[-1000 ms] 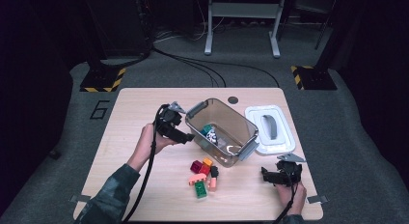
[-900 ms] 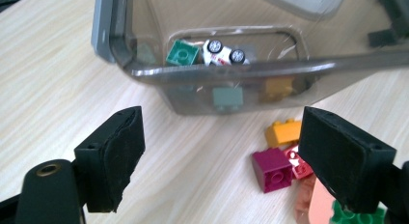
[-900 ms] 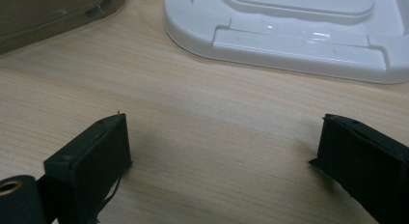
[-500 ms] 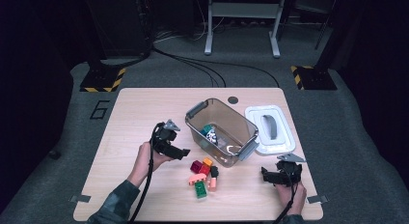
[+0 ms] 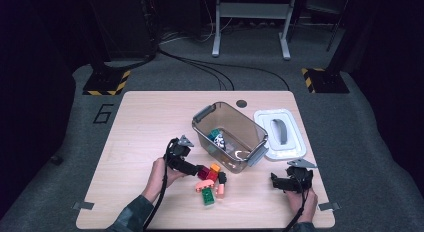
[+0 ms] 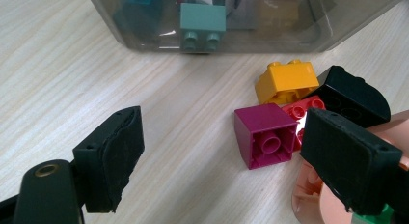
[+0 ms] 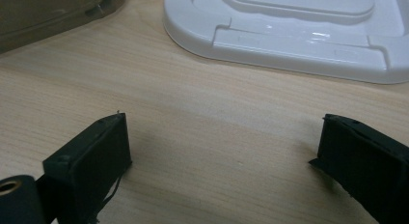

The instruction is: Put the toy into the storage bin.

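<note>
- I have my left gripper (image 5: 199, 168) down at the pile of toy bricks on the table, jaws apart and empty, the magenta brick (image 6: 265, 135) lying between them.
- The clear bin (image 5: 229, 136) stands just beyond the pile, already holding a few bricks.
- My right gripper (image 5: 280, 182) rests open near the white lid (image 5: 280, 134).
- Next, I judge, comes closing squarely on the magenta brick without nudging the orange brick (image 6: 287, 80).

Bright, sharp table; surrounding room nearly black.
</note>
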Available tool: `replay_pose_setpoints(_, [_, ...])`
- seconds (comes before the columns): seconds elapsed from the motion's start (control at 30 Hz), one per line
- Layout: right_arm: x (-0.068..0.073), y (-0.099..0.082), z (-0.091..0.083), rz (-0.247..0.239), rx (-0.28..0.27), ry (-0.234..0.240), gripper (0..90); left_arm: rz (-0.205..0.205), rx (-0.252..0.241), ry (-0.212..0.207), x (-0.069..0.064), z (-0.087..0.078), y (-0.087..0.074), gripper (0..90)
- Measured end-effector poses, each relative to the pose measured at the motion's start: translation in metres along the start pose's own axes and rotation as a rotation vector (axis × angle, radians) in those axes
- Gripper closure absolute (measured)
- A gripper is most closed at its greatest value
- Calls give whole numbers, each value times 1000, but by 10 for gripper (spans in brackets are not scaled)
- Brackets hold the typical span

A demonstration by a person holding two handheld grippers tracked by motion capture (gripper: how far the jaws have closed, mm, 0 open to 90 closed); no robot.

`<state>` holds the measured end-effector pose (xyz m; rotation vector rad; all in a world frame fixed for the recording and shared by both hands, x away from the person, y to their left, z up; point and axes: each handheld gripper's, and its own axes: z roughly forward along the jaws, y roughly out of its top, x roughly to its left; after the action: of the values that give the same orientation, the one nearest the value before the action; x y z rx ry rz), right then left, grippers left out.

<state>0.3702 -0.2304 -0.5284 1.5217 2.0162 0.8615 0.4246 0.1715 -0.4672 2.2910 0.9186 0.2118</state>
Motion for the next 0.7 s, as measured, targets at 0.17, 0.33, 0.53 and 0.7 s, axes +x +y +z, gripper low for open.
replay_pose_setpoints(0.17, [0,0,0,1,1,0,36,6,-3,-5,-4,3,0,154])
replay_pose_setpoints(0.33, [0,0,0,-1,1,0,36,2,-14,-7,-7,6,1,155])
replay_pose_setpoints(0.53, [0,0,0,0,0,0,36,1,-11,-13,-7,7,2,154])
replay_pose_setpoints(0.7, [0,0,0,0,0,0,36,-2,-18,-9,-8,6,1,158])
